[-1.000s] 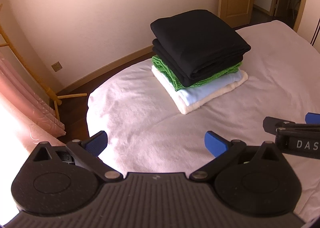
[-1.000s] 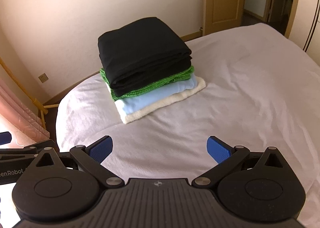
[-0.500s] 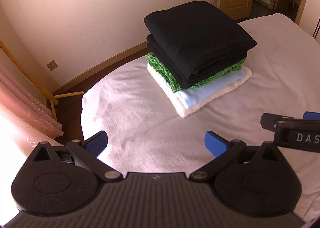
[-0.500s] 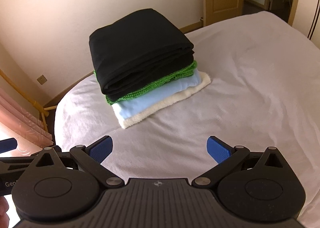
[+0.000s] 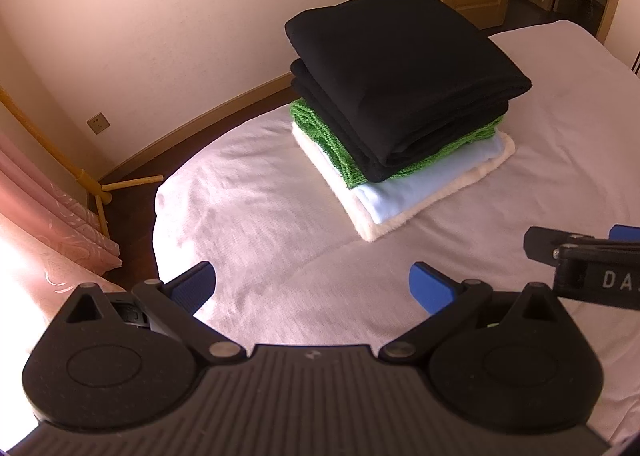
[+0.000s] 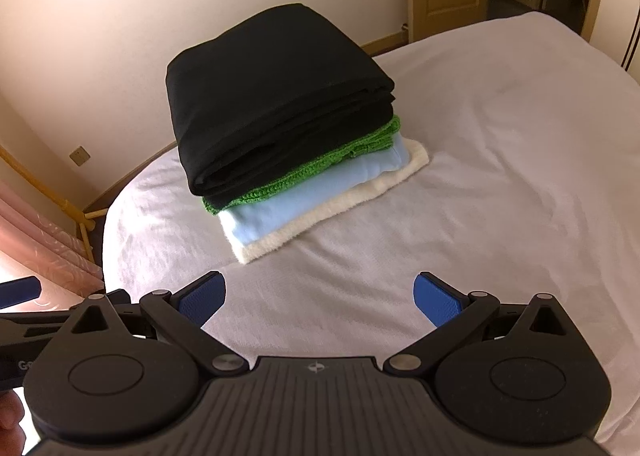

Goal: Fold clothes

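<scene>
Together we held both grippers, left gripper (image 5: 312,284) and right gripper (image 6: 320,292), jaws wide and empty, short of the folded stack (image 6: 280,116) near the bed's (image 6: 500,176) corner; any approach should stay level.

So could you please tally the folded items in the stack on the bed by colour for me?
Black: 1
Green: 1
Light blue: 1
Cream: 1
Total: 4 folded items, all in one stack on the bed.
</scene>
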A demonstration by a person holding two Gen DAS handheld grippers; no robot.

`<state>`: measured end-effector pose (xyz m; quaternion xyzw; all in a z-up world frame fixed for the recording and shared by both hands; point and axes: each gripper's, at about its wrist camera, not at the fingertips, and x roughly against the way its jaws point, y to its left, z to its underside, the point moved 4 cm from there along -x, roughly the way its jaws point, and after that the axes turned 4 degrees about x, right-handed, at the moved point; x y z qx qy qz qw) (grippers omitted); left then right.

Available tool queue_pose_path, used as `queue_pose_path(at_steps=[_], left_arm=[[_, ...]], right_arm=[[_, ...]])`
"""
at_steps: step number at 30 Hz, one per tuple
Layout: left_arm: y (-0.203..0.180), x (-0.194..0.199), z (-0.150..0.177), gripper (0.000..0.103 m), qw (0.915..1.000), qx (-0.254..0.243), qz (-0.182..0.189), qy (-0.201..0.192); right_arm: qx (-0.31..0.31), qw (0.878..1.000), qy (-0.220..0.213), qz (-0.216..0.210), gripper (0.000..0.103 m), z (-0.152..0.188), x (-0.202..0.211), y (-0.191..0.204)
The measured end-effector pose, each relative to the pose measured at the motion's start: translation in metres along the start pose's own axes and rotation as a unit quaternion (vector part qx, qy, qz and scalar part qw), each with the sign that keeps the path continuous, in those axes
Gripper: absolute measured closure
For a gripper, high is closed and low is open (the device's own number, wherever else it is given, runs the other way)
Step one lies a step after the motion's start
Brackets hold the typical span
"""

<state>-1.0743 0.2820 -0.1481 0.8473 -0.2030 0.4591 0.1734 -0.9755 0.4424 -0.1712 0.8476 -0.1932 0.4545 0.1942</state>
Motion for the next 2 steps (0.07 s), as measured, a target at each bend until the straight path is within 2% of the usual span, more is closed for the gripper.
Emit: queue_pose_path(at_steps=[2], left_arm=[[0.0021,-0.0021,-0.0022,0.001,1.0,0.002,-0.004,0.0]], right_arm=[[-0.001,1.0,-0.002,-0.001,0.0,-0.0033,-0.0011,0.0009]])
